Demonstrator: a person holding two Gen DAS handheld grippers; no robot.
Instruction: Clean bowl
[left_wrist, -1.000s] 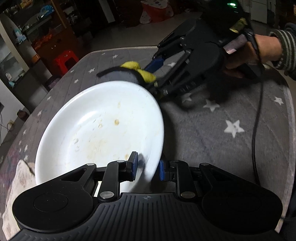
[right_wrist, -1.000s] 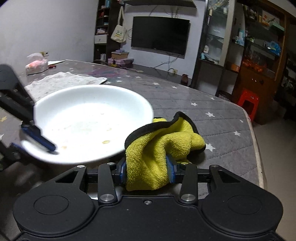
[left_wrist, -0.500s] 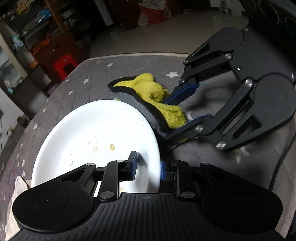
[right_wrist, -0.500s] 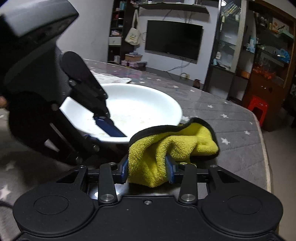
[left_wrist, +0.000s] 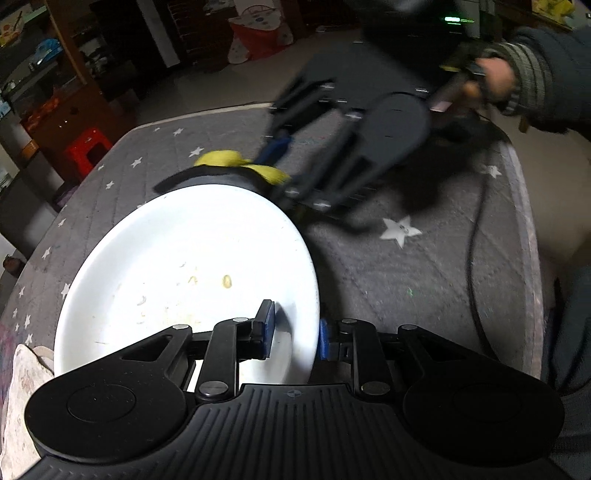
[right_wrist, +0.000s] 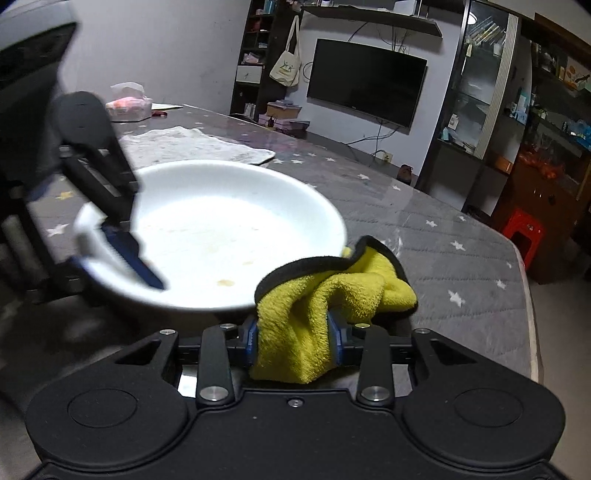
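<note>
The white bowl (left_wrist: 184, 273) is held tilted above the star-patterned grey desk (left_wrist: 424, 280), its near rim clamped between the blue pads of the left tool (left_wrist: 293, 334), one pad inside the rim and one outside. The yellow cloth (right_wrist: 325, 306) is pinched in the right tool (right_wrist: 295, 341), whose jaws have just been closing further on the bunched fabric between them. In the left wrist view the cloth is seen just behind the far rim of the bowl, and whether it touches the rim cannot be told because of blur.

The wiping is judged to be barely begun or not yet begun. Yellowish specks and faint smears (left_wrist: 226, 281) are left across the inside of the bowl, and a similar spot (right_wrist: 225, 283) is visible in the right wrist view near the rim closest to the cloth. No clean swath can be made out among the stains.

What is left, then, is almost the whole job: the cloth has to be brought over the rim and passed across the soiled bottom until the marks are lifted. A second, pale cloth (right_wrist: 192, 146) is lying flat on the desk beyond the bowl, untouched.
</note>
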